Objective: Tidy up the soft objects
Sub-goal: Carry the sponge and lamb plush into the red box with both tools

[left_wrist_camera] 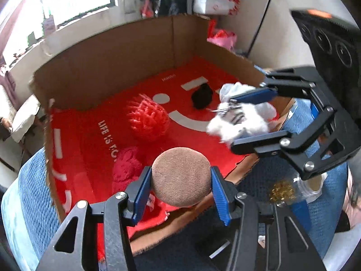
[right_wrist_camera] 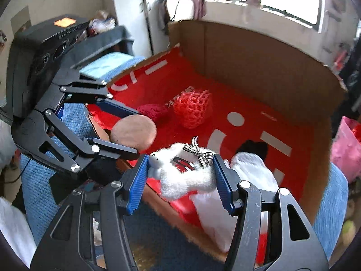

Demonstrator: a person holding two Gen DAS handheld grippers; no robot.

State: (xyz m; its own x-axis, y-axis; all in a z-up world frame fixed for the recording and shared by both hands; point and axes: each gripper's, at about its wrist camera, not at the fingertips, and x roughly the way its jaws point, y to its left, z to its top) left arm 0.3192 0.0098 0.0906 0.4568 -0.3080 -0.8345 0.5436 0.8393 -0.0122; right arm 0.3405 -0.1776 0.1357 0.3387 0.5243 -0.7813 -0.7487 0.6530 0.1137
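Over the cardboard box's (left_wrist_camera: 94, 67) near edge, the left tongs (left_wrist_camera: 181, 178) pinched a soft brown puff (left_wrist_camera: 181, 176) across its middle, the right tongs (right_wrist_camera: 180, 176) a light, squashy white plush (right_wrist_camera: 182, 176).

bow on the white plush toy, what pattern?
Black-and-white gingham check on the bow; clearest in the right wrist view.

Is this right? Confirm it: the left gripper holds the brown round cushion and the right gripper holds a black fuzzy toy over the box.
Not quite. The right gripper holds a white fuzzy toy, as the right wrist view shows. The left gripper does hold the brown round cushion over the box.
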